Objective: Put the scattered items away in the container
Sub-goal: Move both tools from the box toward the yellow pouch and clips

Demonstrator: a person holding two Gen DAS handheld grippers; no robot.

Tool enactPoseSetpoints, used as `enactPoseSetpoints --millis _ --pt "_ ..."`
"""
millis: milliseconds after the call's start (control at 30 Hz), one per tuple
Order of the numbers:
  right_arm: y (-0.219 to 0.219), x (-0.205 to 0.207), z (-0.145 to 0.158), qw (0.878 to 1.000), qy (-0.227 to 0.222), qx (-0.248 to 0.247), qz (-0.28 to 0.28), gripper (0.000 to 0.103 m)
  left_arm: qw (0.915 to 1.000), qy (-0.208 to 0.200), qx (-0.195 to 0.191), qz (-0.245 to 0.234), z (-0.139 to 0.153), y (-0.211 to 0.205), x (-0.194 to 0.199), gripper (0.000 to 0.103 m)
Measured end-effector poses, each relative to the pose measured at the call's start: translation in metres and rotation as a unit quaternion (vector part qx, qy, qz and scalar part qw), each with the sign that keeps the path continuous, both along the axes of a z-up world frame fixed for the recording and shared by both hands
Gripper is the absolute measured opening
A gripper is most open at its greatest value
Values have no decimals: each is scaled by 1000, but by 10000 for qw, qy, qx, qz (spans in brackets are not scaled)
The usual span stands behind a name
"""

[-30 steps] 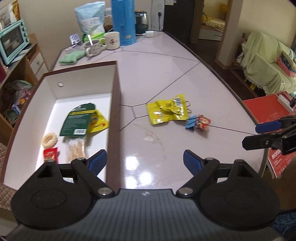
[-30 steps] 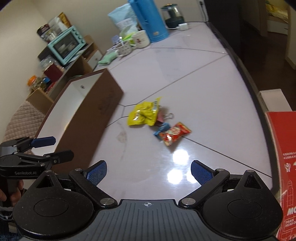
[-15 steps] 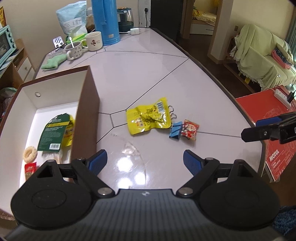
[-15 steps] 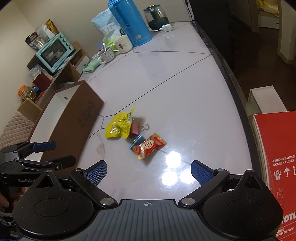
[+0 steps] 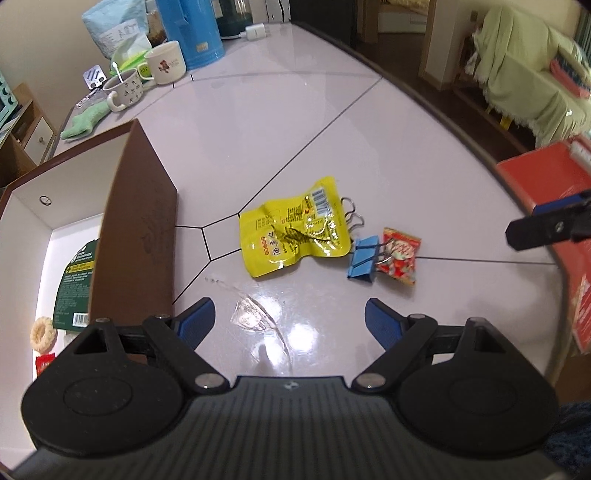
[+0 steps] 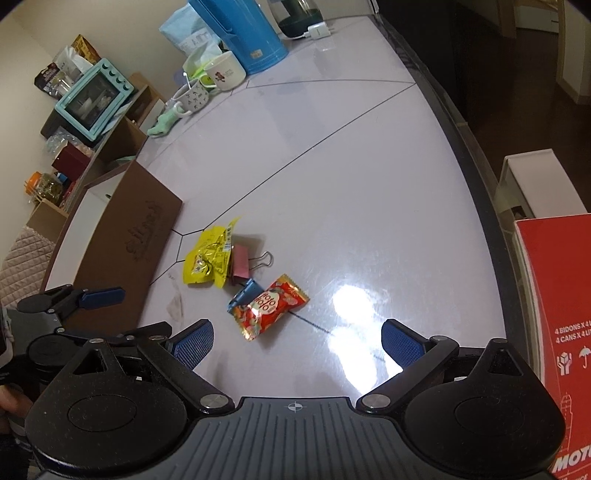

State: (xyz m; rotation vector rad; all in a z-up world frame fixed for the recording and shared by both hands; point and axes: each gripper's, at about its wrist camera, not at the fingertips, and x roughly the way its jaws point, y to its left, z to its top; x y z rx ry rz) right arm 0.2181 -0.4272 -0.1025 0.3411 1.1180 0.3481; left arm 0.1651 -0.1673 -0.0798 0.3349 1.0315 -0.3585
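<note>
A brown box with a white inside (image 5: 140, 221) stands at the left of the table; it also shows in the right wrist view (image 6: 140, 240). Inside lie a green packet (image 5: 75, 284), a ring biscuit (image 5: 42, 334) and a red sachet (image 5: 44, 363). On the table lie a yellow packet (image 5: 291, 236) (image 6: 208, 258), a blue binder clip (image 5: 362, 260) (image 6: 243, 291), a pink binder clip (image 6: 242, 264) and a red snack packet (image 5: 399, 254) (image 6: 269, 306). My left gripper (image 5: 290, 319) is open and empty, above the table near the yellow packet. My right gripper (image 6: 297, 345) is open and empty, just short of the red packet.
Two mugs (image 5: 162, 68), a blue flask (image 5: 192, 33), a pale bag and a green cloth (image 5: 83, 123) stand at the far end. A red carton (image 6: 554, 332) stands off the table's right edge. A small spill (image 5: 255, 317) lies on the table by my left gripper.
My left gripper has swung right, away from the box and toward the loose items. My right gripper has moved closer to the red packet. Both stay open.
</note>
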Motion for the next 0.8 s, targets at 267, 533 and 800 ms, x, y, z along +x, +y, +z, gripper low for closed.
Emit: enactPoseSetpoints --millis 267,533,800 --pt "-6 28 -12 9998 180 32 -50 100 9998 15 139 -165 -16 -9 22 83" --pt "-14 43 -22 9992 344 24 -209 100 9980 -1 431 -455 -36 -20 40 79" --pt "-19 51 -27 9985 453 -12 -290 100 9935 -109 480 -1025 -46 -33 45 79"
